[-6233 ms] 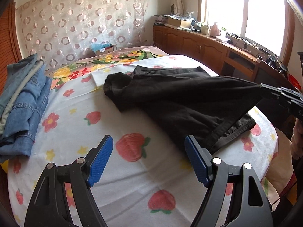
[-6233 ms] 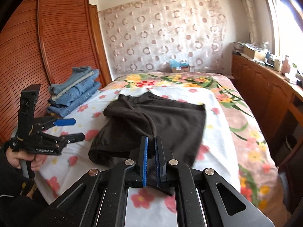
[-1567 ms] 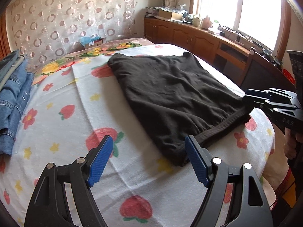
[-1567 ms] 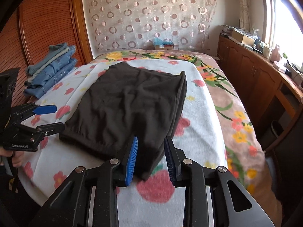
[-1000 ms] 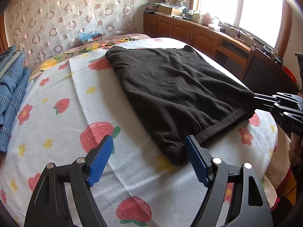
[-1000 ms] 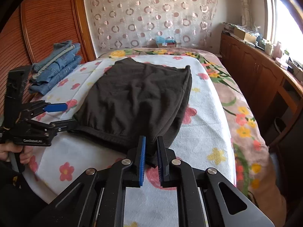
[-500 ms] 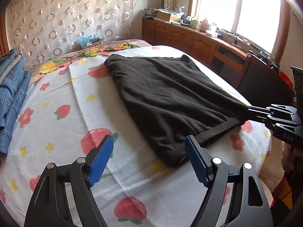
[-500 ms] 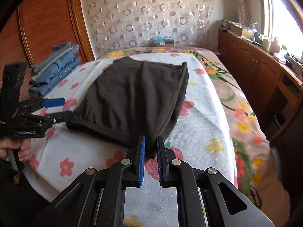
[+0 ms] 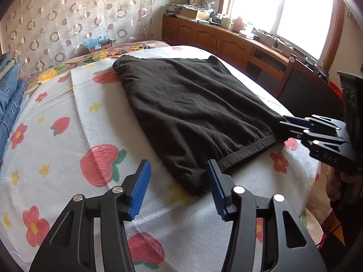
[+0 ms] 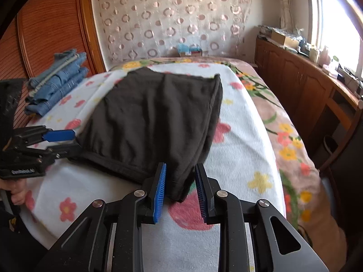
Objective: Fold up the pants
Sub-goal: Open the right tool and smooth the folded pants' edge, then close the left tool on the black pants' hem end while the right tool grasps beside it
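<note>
My black pants (image 9: pixel 195 111) lay folded flat on the bed (image 9: pixel 68 149); left gripper (image 9: pixel 177 188) was closing, right gripper (image 10: pixel 180 188) opening, neither pinching the hem corners between them.

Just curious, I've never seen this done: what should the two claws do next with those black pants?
Probably close the left claw on the near corner of the black pants. That corner lies between its closing pads, not yet pinched. The right claw is opening, the other corner loose between its pads, so it would need to pinch again before folding.
</note>
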`<state>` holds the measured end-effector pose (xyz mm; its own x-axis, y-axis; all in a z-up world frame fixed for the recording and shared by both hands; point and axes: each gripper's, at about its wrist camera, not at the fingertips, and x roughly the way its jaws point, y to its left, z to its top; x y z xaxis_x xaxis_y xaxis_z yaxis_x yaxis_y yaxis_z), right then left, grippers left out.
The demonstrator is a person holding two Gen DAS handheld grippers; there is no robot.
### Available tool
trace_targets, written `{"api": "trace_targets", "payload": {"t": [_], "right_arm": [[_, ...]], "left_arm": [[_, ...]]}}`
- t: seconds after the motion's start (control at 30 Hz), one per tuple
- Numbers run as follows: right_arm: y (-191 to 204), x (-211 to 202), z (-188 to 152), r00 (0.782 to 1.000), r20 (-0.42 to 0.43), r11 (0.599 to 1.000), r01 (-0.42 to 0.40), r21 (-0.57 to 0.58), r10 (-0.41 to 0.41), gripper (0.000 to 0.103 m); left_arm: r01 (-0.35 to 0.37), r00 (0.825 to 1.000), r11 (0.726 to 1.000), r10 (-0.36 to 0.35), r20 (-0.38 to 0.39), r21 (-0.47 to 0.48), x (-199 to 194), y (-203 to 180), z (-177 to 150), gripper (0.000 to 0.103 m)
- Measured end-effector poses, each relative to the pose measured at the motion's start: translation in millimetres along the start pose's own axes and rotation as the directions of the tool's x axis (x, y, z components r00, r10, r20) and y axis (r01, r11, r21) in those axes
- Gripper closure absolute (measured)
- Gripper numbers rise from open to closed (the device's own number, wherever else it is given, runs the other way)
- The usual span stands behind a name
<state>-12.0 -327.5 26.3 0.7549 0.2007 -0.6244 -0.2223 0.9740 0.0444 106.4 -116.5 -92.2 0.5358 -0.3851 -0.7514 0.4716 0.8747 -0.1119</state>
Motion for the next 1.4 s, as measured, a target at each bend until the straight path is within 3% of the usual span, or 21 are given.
{"api": "trace_targets", "payload": {"t": [0.17,0.23,0.33,0.47,0.87,0.97,1.03,1.3,1.37,1.4], "right_arm": [[-7,4,-1,1.000,-0.008,1.000,-0.003,0.028,0.003,0.063],[-10,5,1,1.000,-0.009,0.999,-0.010,0.041,0.010,0.061],[-13,5,2,1.000,-0.006,0.999,-0.016,0.045,0.017,0.061],[-16,5,1,1.000,-0.008,0.998,-0.023,0.054,0.023,0.061],[-15,6,0,0.999,-0.003,0.998,-0.034,0.045,0.034,0.061],[-15,7,-1,0.999,0.002,0.999,-0.035,0.039,0.035,0.062],[-15,7,-2,0.999,0.003,0.999,-0.037,0.039,0.037,0.062],[-14,7,-4,0.999,0.011,0.999,-0.035,0.029,0.034,0.062],[-13,7,-4,0.999,0.012,0.999,-0.036,0.027,0.035,0.062],[-14,7,-4,0.999,0.012,0.999,-0.037,0.027,0.036,0.062]], "left_arm": [[0.032,0.999,0.999,-0.032,0.008,0.008,-1,-2,-1,0.069],[0.045,0.999,0.999,-0.045,0.009,0.015,-3,-5,-1,0.084],[0.032,0.999,0.999,-0.032,0.023,0.026,-8,-8,-1,0.097],[0.030,0.998,1.000,-0.030,0.052,0.001,-20,-1,1,0.098],[0.014,1.000,0.999,-0.014,0.020,-0.033,-13,8,-2,0.098],[0.014,1.000,0.999,-0.013,0.013,-0.048,-12,11,0,0.080],[0.002,1.000,0.999,-0.001,0.012,-0.049,-12,11,1,0.062],[-0.003,1.000,0.998,0.004,0.006,-0.068,-11,16,5,0.059],[-0.001,1.000,0.997,0.002,0.017,-0.073,-14,17,6,0.046],[0.001,1.000,0.997,0.001,0.024,-0.077,-16,18,6,0.033]]}}
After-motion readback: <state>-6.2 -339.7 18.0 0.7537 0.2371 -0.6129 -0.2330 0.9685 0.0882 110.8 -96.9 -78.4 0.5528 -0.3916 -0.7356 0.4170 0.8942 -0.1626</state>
